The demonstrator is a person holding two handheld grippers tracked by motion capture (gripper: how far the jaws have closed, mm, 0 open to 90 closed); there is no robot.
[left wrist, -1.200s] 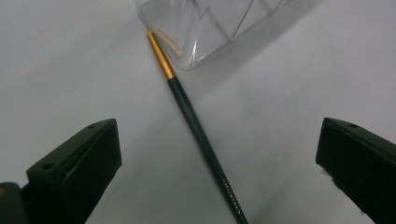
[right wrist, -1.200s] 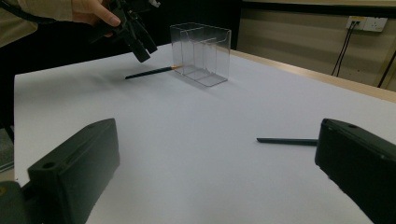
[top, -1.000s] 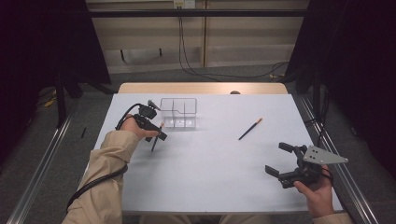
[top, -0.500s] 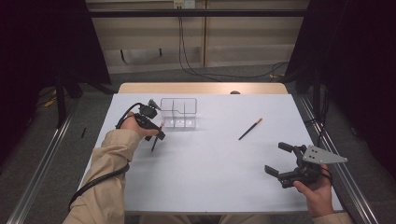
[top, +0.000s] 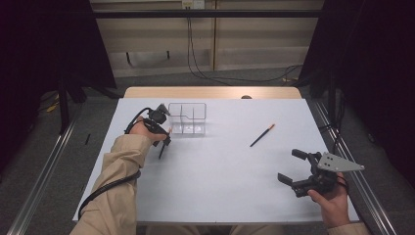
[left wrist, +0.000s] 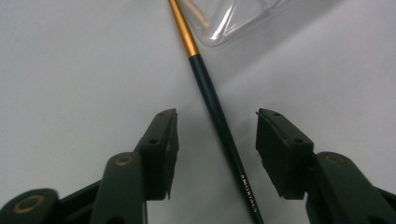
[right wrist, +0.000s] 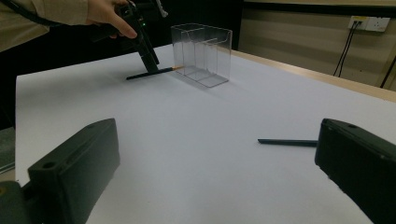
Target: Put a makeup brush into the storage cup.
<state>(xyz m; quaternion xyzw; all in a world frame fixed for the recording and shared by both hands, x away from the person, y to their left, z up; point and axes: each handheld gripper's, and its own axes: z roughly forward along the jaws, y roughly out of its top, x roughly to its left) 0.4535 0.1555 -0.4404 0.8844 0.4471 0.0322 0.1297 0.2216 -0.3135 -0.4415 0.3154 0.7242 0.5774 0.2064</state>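
A dark brush with a gold ferrule lies flat on the white table, its tip against a clear compartment box. My left gripper points down over the brush. Its jaws have just been closing and straddle the handle with a gap on each side, pads not touching it. A second dark brush lies to the right of centre. My right gripper rests near the front right, open, with nothing between its jaws.
The clear box stands upright at the back left of the table. In the right gripper view the second brush lies just beyond the right jaw. A wooden table edge runs along the back.
The left jaws have narrowed around the brush handle. Both hands stay where they were, and neither brush has moved.
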